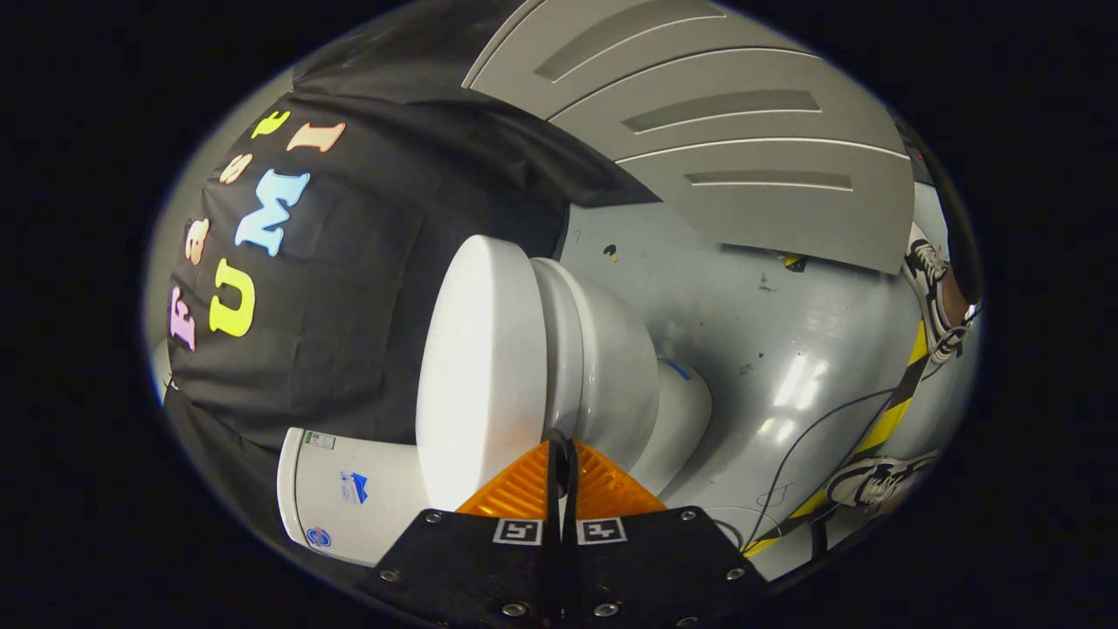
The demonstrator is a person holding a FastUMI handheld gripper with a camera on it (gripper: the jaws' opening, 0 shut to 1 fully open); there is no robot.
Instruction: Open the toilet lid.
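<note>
Progress appears slight: the smooth white plastic toilet lid (476, 367) is seen lying flat against the white ceramic toilet bowl (611, 376), with no gap between them, so the lifting is judged still to be done. The gripper (560, 454) is seen at lower centre of the frame, its fingers drawn together to a narrow slit, with their tips at the seam between lid and bowl; a grip on the rim cannot be confirmed. Glossy, rounded and unmarked, the lid occupies the frame's centre, with the white cistern (349, 494) at lower left.
</note>
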